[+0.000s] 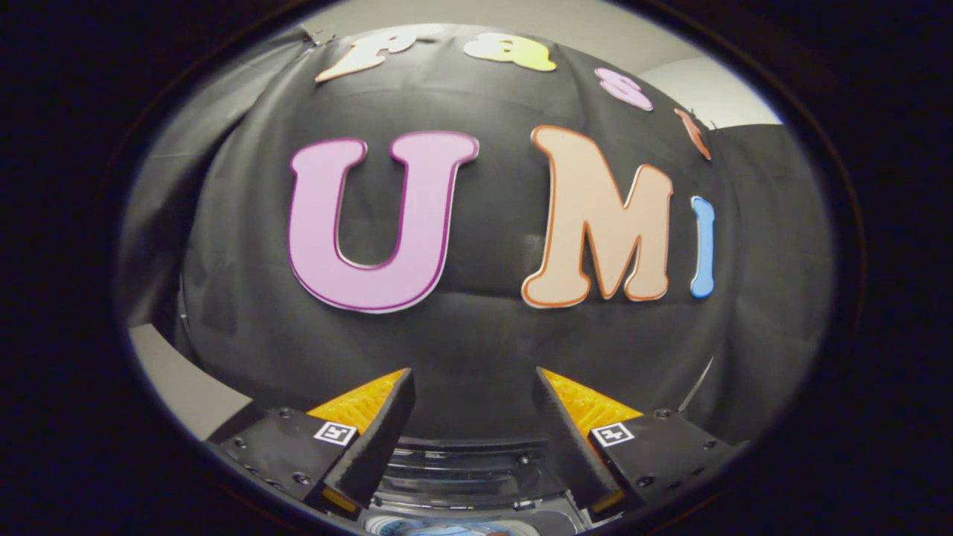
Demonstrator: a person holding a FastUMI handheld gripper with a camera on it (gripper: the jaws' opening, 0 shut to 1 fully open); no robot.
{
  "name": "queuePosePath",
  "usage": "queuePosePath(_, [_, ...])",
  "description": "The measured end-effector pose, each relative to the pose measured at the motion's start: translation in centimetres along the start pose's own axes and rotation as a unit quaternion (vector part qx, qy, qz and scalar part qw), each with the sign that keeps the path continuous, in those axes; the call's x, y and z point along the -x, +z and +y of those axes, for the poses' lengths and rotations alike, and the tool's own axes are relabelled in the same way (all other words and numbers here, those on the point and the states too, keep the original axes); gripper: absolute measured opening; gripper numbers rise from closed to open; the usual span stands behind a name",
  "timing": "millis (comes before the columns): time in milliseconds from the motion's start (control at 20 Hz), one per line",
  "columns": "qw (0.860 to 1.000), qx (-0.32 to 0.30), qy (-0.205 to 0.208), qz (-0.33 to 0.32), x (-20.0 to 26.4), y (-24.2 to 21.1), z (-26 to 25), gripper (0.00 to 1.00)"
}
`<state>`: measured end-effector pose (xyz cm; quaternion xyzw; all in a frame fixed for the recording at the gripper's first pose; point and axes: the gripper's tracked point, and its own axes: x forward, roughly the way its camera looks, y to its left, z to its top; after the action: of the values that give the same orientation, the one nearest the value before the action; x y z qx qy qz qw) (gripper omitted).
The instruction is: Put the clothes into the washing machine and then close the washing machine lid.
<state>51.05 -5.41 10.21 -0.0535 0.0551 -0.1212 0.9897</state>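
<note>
The gripper is pointing at the booth's creased black cloth wall, its two wedge-shaped fingers standing wide apart and holding nothing. Below and between them, what is probably the washing machine is showing as a curved, glossy dark rim with a pale patch underneath.

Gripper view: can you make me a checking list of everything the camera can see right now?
Surface: nothing seen.
Job's things: washing machine top edge, dark and glossy, low between the fingers; clothes nothing seen.
Clutter: nothing seen.
Grippers: gripper open, nothing between its fingers, pointing at the booth wall.
Cables: nothing seen.
Surroundings: black cloth wall ahead; pale room wall beyond it.
</note>
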Motion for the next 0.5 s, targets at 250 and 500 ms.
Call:
queuePosePath(250, [0.997,-0.046,0.028,0.053,-2.7,-4.1,2.5,0.98])
queuePosePath(500, [0.996,-0.033,0.036,0.069,-1.3,-6.3,3.7,0.98])
